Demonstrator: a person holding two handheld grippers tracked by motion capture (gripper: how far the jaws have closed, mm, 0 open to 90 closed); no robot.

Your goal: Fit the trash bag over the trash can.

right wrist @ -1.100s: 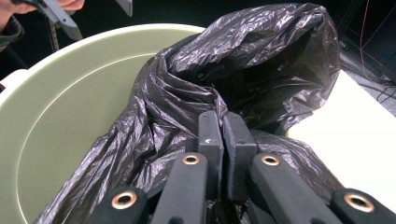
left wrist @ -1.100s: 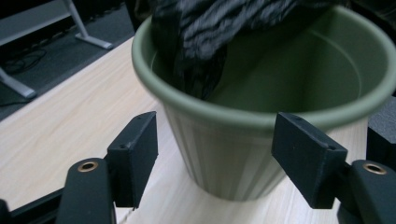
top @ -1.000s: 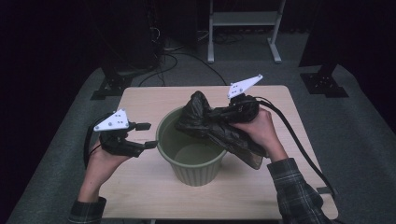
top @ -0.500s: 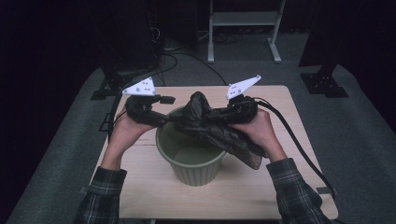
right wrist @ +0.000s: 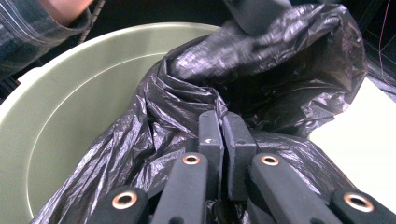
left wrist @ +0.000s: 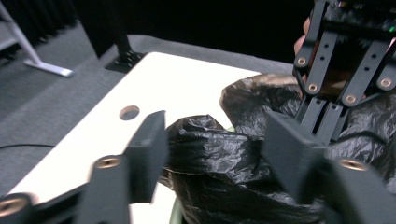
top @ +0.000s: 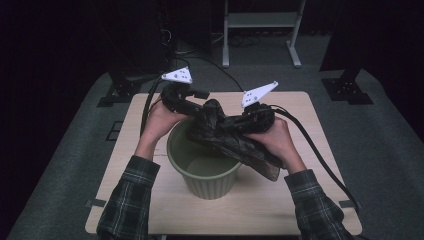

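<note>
A crumpled black plastic bag (top: 235,142) lies across the top of a green round bin (top: 176,150) on the pale table (top: 300,200). My right gripper (top: 223,126) is shut on a bunched fold of the bag (right wrist: 280,70), jaws pressed together over the bin's (right wrist: 93,93) mouth (right wrist: 222,126). My left gripper (top: 201,107) is at the bag's far end. Its jaws have just been closing and stand either side of a bulge of the bag (left wrist: 219,186), at its sides without squeezing it (left wrist: 217,149).
A hole (left wrist: 129,112) is in the tabletop near the far edge. Behind the table stand a metal rack (top: 260,20) and dark stand bases (top: 345,90), with cables (top: 200,57) on the grey floor. Each gripper trails a cable (top: 320,155) over the table.
The left hand came from left of the bin, up and to the right, to the bag's far end, and its jaws now straddle the bag. The right hand and bag stayed put.
</note>
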